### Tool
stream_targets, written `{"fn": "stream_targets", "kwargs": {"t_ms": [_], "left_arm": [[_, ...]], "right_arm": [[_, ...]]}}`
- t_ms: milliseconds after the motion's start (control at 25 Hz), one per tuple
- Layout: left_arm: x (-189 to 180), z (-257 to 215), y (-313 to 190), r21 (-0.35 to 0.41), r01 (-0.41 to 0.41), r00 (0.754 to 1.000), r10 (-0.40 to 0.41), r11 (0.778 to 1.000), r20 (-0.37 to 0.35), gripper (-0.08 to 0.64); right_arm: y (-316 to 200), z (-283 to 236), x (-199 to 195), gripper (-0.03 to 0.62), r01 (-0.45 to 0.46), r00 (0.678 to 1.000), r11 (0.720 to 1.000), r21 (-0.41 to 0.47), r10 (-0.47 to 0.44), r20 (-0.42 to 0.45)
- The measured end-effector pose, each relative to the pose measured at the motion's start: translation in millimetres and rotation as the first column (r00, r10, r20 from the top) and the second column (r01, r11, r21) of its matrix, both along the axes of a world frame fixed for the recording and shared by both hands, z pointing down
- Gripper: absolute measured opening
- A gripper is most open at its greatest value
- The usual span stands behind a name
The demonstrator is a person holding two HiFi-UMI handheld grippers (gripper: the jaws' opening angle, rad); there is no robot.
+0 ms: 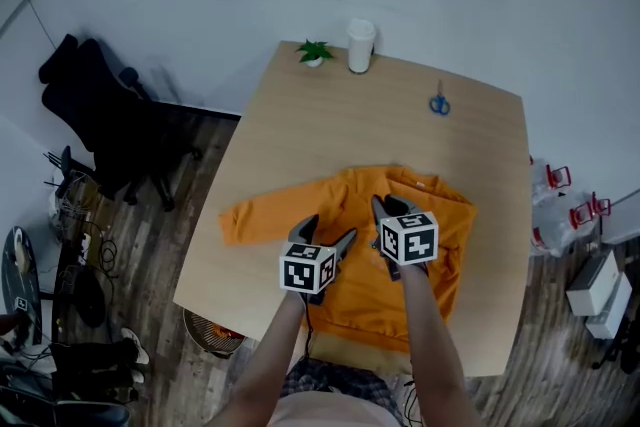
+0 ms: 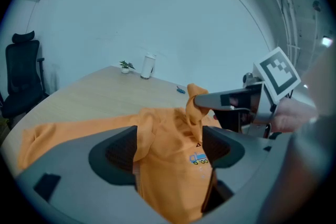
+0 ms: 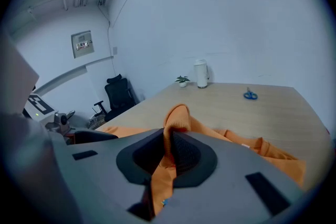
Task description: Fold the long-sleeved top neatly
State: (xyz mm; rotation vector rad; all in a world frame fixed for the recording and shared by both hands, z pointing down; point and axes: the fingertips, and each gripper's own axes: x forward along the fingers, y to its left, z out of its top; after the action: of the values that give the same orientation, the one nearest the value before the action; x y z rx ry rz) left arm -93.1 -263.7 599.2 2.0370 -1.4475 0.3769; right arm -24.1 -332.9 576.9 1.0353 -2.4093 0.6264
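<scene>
Right claw [image 3: 169,143] clamped on orange top [image 1: 400,290], left claw [image 2: 170,140] gaping astride it, both angled down

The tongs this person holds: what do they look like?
The left tongs and right tongs match: grey bodies with two curved jaws lined with dark ribbed pads. Each carries a white cube printed with black square markers. The forearms behind them show no sleeves.
</scene>
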Motion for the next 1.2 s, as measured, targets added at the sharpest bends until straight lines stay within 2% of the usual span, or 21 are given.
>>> {"fn": "stream_targets", "kwargs": {"t_ms": [280, 480, 560, 680, 880, 1200], "left_arm": [[-12, 9, 5, -0.019, 0.018, 1.0, -0.018, 1.0, -0.01, 0.39], [-15, 16, 11, -0.033, 0.021, 1.0, -0.022, 0.999, -0.012, 0.388], [-16, 17, 12, -0.038, 0.021, 1.0, -0.022, 0.999, -0.012, 0.388], [-17, 18, 13, -0.041, 0.023, 1.0, -0.024, 0.999, -0.011, 0.388], [-27, 19, 14, -0.039, 0.059, 0.998, -0.06, 0.997, -0.008, 0.388], [-43, 13, 9, -0.024, 0.128, 0.992, -0.128, 0.991, -0.002, 0.39]], "right_arm": [[-6, 45, -14, 0.041, 0.031, 0.996, 0.997, -0.072, -0.037, -0.084], [-5, 62, -18, 0.053, 0.038, 0.997, 0.993, -0.112, -0.046, -0.068], [-3, 63, -26, 0.115, 0.058, 0.997, 0.99, -0.125, -0.064, -0.044], [0, 64, -32, 0.166, 0.069, 0.997, 0.988, -0.138, -0.072, -0.016], [2, 61, -27, 0.296, 0.032, 0.998, 0.991, -0.127, -0.024, 0.06], [0, 37, -24, 0.31, 0.036, 0.995, 0.997, -0.074, -0.029, 0.097]]}}
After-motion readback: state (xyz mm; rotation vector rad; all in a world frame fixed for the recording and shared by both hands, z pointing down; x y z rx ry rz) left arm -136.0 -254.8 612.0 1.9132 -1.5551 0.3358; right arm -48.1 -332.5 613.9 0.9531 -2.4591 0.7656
